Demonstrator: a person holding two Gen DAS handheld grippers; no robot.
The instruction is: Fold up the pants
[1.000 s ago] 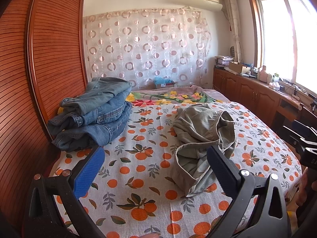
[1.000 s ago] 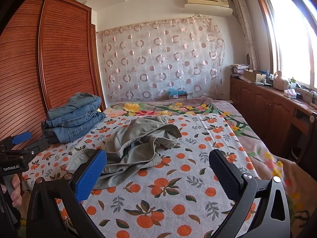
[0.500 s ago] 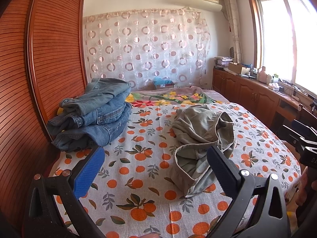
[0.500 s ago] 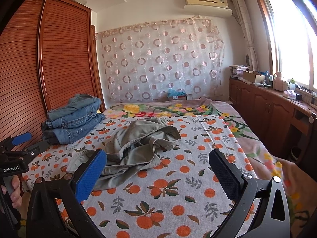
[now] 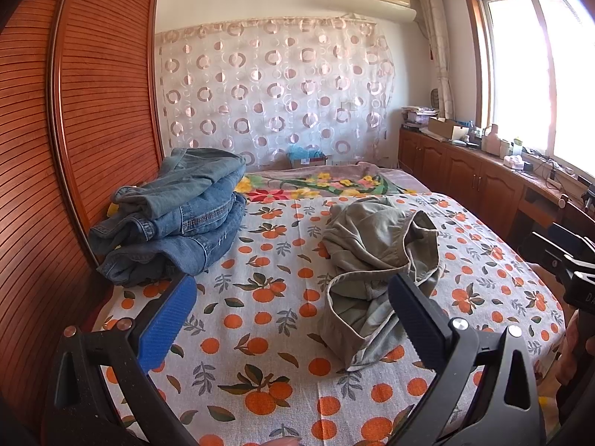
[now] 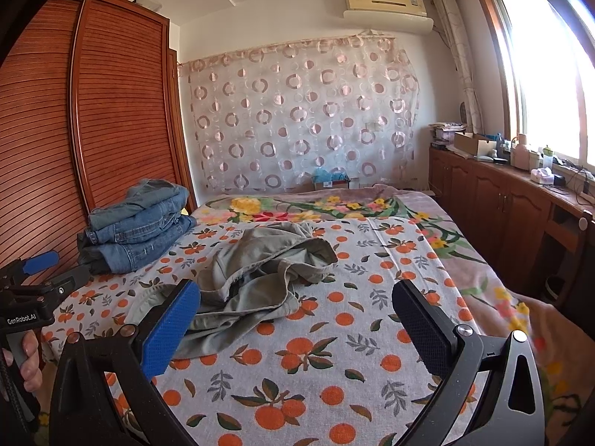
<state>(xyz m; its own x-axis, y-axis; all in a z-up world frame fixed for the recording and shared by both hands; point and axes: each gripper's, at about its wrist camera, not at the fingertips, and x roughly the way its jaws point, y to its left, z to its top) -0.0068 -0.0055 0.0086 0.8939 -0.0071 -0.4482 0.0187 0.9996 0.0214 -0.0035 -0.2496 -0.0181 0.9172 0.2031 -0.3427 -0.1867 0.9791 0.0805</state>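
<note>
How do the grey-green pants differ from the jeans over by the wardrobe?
The grey-green pants lie crumpled and unfolded mid-bed; the jeans are folded and stacked at the bed's left edge. The pants are khaki-grey, the jeans blue denim. Both rest on the orange-print bedsheet, untouched.

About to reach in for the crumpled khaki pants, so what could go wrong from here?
1. The khaki pants lie bunched with layers overlapping; a pinch may catch several layers, or the sheet beneath.
2. The jeans stack sits close beside them; spreading the legs out could knock it.
3. Both hand-held grippers, left and right, are open and close together; they could collide.
</note>
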